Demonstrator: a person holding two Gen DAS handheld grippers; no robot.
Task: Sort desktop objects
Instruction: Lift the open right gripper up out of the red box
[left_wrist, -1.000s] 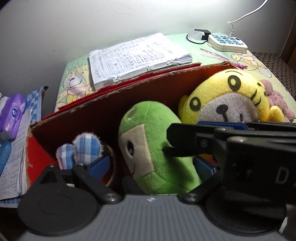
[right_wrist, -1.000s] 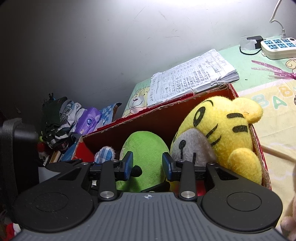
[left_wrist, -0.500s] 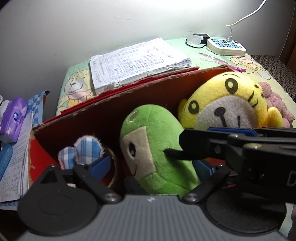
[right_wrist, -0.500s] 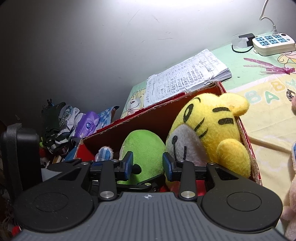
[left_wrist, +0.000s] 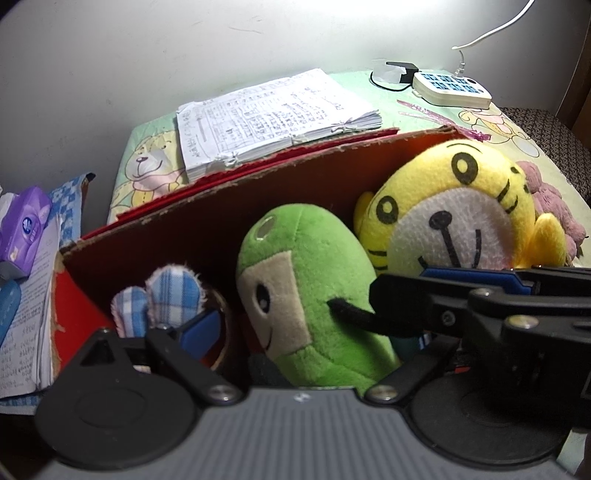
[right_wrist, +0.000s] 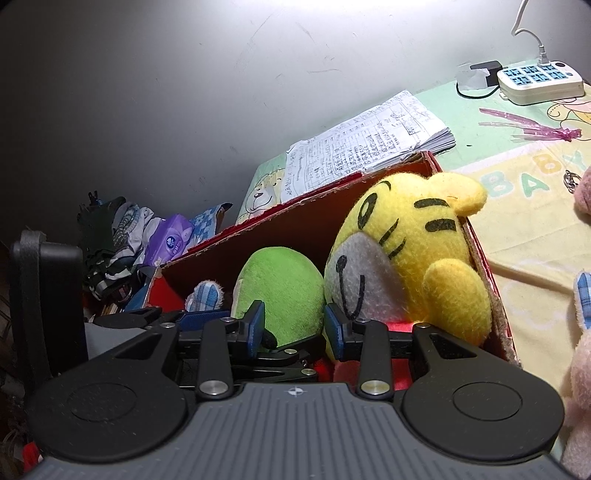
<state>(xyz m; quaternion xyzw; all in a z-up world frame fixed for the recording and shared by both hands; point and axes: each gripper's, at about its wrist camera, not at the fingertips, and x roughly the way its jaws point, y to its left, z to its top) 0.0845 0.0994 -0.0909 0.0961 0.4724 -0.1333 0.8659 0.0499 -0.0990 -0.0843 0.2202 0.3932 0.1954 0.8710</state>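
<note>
I count three plush toys already in the red cardboard box (left_wrist: 229, 206): the green plush (left_wrist: 314, 295), the yellow tiger plush (left_wrist: 461, 221) and a plaid-eared one (left_wrist: 162, 299). My left hand-held gripper (left_wrist: 303, 339) straddles the green plush, jaws wide. My right hand-held gripper (right_wrist: 293, 326) is partly open, holding nothing. A pink plush (right_wrist: 580, 398) waits outside on the surface (right_wrist: 524, 236).

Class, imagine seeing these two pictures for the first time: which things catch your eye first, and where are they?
The bright yellow tiger plush fills the right end of the red cardboard box, with the green plush upright beside it. Behind the box, a stack of handwritten papers lies on the cartoon-print cloth.
</note>
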